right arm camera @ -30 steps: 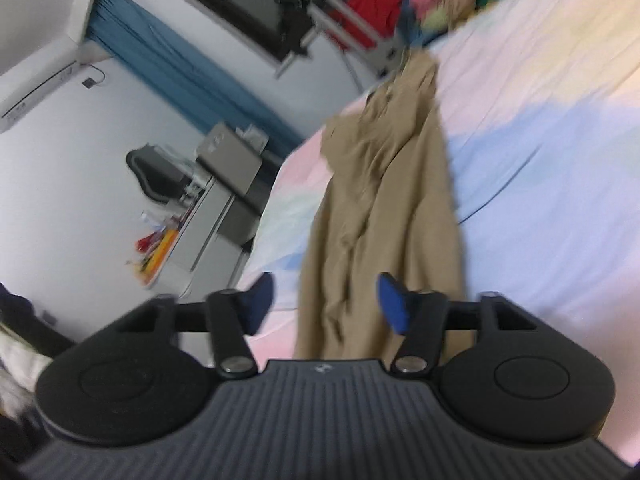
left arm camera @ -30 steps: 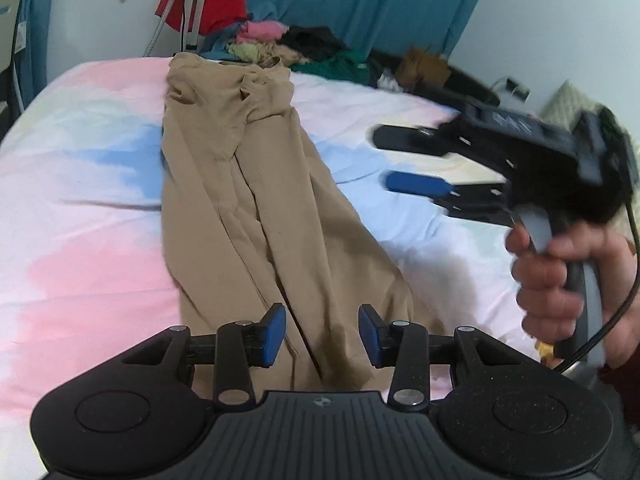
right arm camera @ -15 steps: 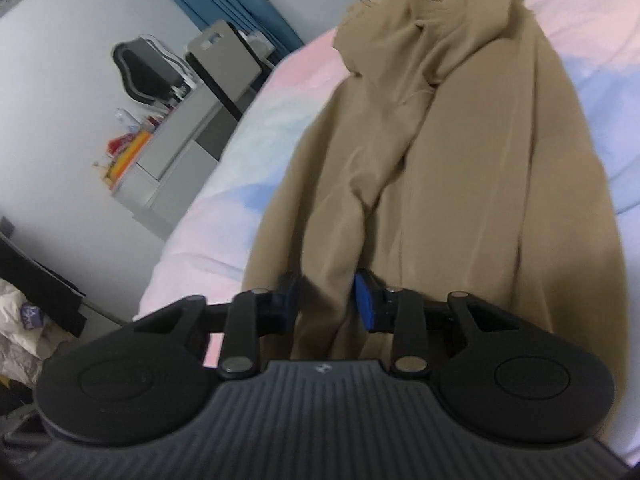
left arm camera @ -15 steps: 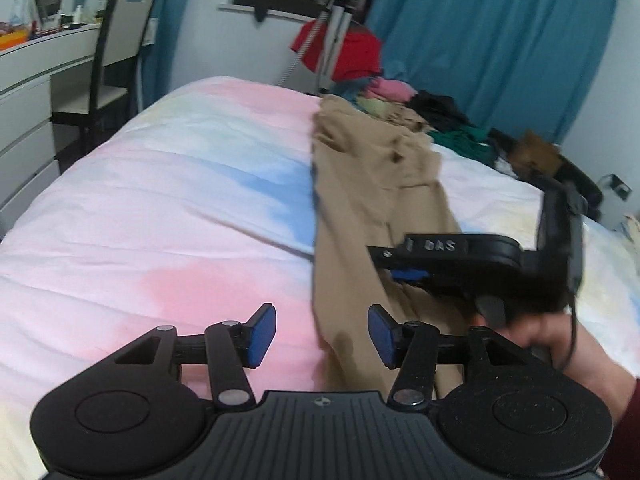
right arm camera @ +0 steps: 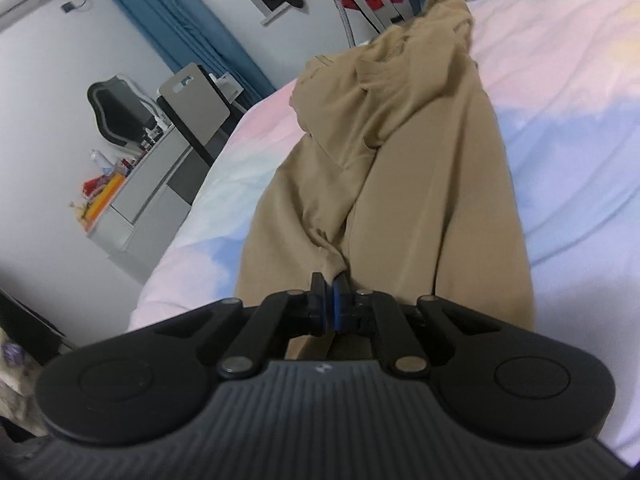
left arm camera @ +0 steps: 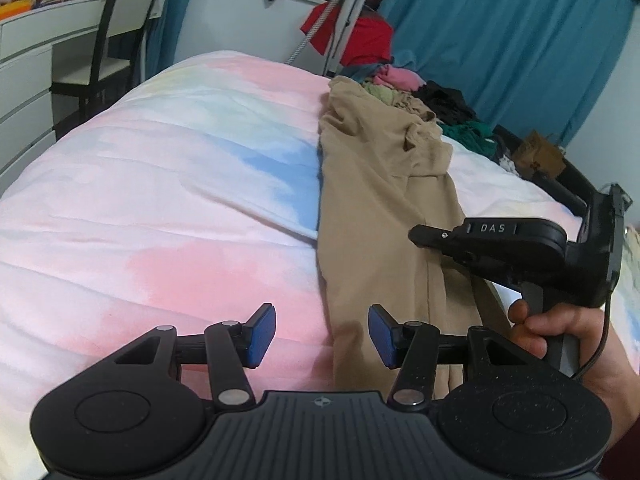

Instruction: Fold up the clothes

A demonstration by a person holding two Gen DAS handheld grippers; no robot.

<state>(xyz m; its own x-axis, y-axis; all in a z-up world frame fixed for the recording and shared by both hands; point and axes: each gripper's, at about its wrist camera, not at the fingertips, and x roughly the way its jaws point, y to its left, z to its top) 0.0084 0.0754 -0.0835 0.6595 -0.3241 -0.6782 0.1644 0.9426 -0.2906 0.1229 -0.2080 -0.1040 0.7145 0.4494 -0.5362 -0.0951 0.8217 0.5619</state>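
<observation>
Right gripper (right arm camera: 328, 300) pinched a fold of the tan trousers (right arm camera: 420, 168); left gripper (left arm camera: 316, 334) hovered, fingers spread, above the bedspread (left arm camera: 160, 200).

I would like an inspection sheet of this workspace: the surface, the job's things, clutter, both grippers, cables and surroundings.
Surface: bed with a pastel pink, blue and white cover.
Job's things: tan trousers laid lengthwise along the bed, creased at the far end.
Clutter: pile of mixed clothes at the far end of the bed.
Grippers: left gripper open, above the near edge of the trousers, touching nothing; right gripper shut on a fold of the trousers.
Cables: thin black cable hanging by the person's hand.
Surroundings: blue curtains, chair, white drawers, tripod.
</observation>
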